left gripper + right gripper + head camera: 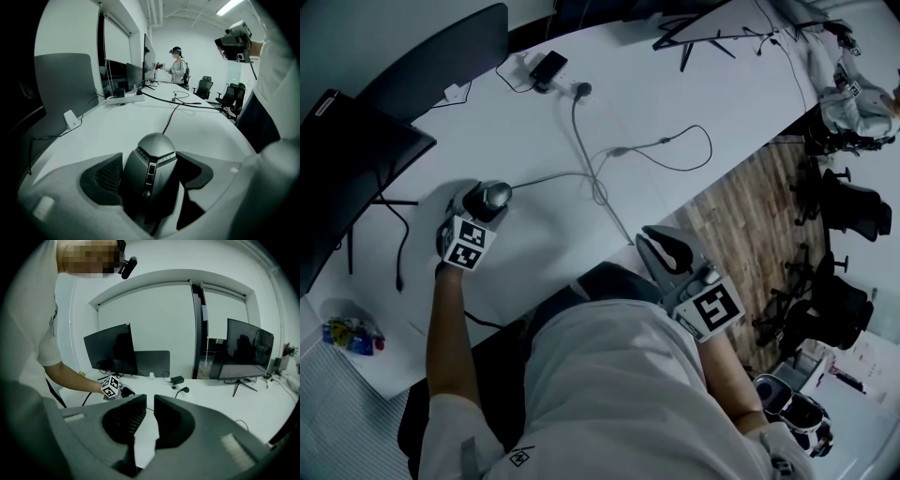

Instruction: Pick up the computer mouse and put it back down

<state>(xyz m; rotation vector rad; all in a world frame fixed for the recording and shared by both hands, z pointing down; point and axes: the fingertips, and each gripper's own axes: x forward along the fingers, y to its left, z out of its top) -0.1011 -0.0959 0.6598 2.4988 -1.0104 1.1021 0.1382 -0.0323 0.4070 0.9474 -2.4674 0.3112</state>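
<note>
My left gripper point(483, 204) is shut on a silver-grey wired computer mouse point(498, 195) at the left of the white desk point(675, 103). In the left gripper view the mouse point(152, 168) fills the space between the two dark pads of that gripper point(151, 161), nose pointing away, and its cable point(171, 117) runs off across the desk. Whether it touches the desk I cannot tell. My right gripper point(664, 248) hovers off the desk's near edge beside my torso. Its jaws stand almost together with nothing between them point(146, 404). The left gripper's marker cube point(111, 386) shows in the right gripper view.
A dark monitor point(347, 178) stands at the desk's left and another monitor's stand point(703, 37) at the far end. Cables point(609, 155), a plug point(581, 91) and a black adaptor point(548, 66) lie mid-desk. Office chairs point(853, 211) stand on the wood floor at right. A person point(178, 65) stands far off.
</note>
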